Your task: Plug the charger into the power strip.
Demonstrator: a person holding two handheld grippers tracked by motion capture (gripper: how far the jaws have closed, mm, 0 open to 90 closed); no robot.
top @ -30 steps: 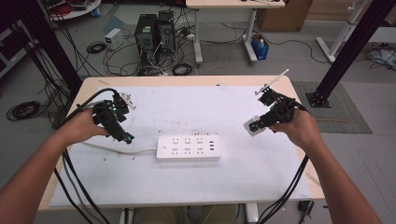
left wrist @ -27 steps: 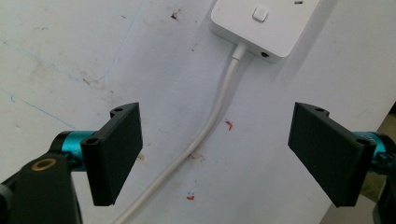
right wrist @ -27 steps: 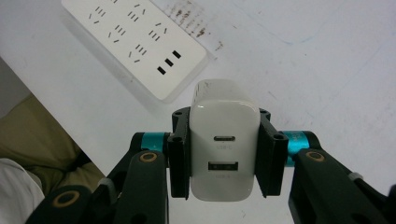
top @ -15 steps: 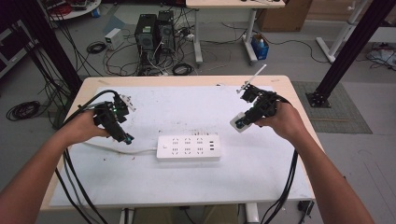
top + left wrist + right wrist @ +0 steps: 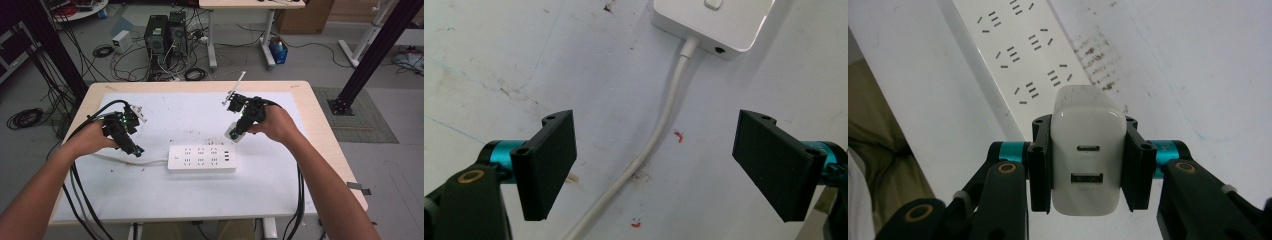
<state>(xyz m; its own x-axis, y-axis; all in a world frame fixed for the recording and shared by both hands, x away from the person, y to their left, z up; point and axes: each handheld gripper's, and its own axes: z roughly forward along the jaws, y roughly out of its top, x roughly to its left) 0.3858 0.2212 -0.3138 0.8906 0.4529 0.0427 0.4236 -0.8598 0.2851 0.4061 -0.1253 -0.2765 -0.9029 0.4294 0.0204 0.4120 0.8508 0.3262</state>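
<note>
A white power strip [image 5: 201, 158] lies flat at the middle of the table, its white cord [image 5: 651, 145] trailing left. My right gripper [image 5: 236, 132] is shut on a white USB charger [image 5: 1088, 165], held in the air just above the strip's right end [image 5: 1018, 55]; the charger's two ports face the camera. My left gripper [image 5: 131, 147] hovers low over the cord left of the strip, jaws wide open on either side of it, touching nothing. The strip's cord end [image 5: 714, 22] shows at the top of the left gripper view.
The white table mat [image 5: 150, 195] carries small red and brown stains. Black cables trail from both grippers off the front edge. Beyond the far edge, computer towers [image 5: 165, 35] and cable tangles sit on the floor.
My right gripper has carried the charger leftward and nearer, from the table's right side to just above the strip's right end. The left gripper has stayed put.
</note>
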